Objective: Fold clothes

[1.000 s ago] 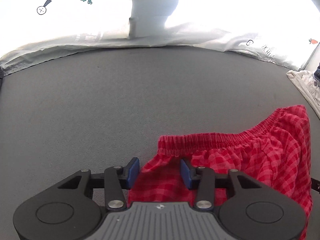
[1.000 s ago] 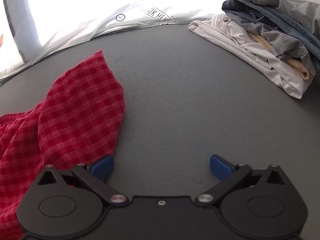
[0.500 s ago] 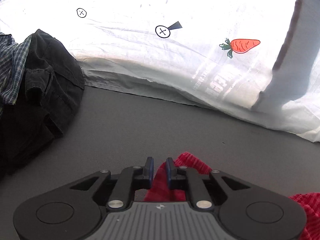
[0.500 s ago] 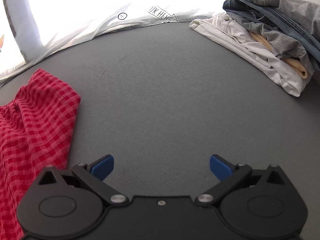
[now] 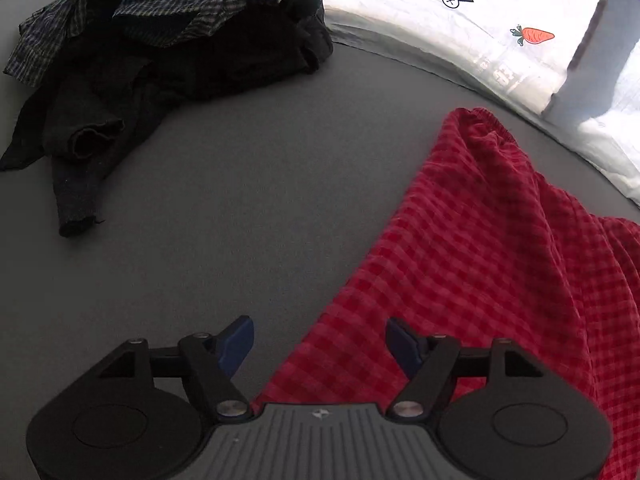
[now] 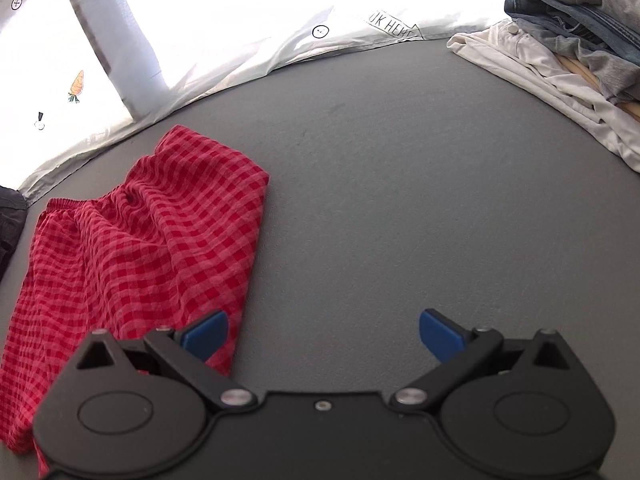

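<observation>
Red checked shorts [image 5: 480, 248] lie folded over on the grey surface [image 5: 240, 220], with the elastic waistband at the far end. They also show in the right wrist view [image 6: 136, 240] at the left. My left gripper [image 5: 320, 338] is open and empty over the near left edge of the shorts. My right gripper [image 6: 322, 334] is open and empty, its left fingertip [image 6: 206, 330] over the shorts' near right corner.
A heap of dark clothes with a checked shirt [image 5: 160, 48] lies at the far left. A pile of folded clothes [image 6: 568, 52] is at the far right. A white printed sheet [image 6: 280, 44] bounds the far edge.
My left gripper shut on the shorts, carried the fabric left, then opened and let go. The shorts now lie folded over. My right gripper stayed open.
</observation>
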Tool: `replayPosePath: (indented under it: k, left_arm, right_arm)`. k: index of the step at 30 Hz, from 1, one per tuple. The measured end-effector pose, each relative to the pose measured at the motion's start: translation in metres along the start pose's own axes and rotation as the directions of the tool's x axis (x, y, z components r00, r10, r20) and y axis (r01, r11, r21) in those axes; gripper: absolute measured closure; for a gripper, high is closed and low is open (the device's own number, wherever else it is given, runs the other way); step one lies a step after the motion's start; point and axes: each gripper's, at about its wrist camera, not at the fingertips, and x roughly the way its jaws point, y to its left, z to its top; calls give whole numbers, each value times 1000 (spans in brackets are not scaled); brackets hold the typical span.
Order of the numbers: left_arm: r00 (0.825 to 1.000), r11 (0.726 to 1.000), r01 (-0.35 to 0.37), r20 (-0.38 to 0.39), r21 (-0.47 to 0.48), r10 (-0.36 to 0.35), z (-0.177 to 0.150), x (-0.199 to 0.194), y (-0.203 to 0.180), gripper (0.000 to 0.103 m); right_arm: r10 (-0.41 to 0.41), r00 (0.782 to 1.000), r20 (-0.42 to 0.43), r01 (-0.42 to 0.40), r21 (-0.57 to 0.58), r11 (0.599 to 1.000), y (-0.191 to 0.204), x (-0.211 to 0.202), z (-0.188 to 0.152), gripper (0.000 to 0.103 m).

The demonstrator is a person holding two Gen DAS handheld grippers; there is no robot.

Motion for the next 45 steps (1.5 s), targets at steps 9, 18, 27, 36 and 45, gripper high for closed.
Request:
replayPosePath:
  k: [9, 18, 27, 36, 45]
  left_arm:
    - [999, 995, 50, -2, 85, -50, -29, -3, 13, 39]
    - [978, 948, 207, -54, 243, -200, -19, -1, 15, 61]
    - [933, 911, 356, -141, 207, -332, 0, 9, 47, 85]
    - [910, 876, 414, -149, 247, -388, 3, 11, 51, 101]
    - [910, 886, 402, 10, 233, -415, 24, -60, 63, 101]
  right_arm:
    - [96, 995, 2, -96, 128, 987, 18, -29, -31, 0]
    - [502, 841, 202, -428, 815, 389, 10, -39, -120, 39]
    - [526, 846, 90, -370, 809, 457, 85, -39, -161, 52]
    - [391, 920, -14, -292, 641, 710, 141, -24, -142, 79]
    - [430, 896, 116, -415, 564, 714, 123, -87, -116, 102]
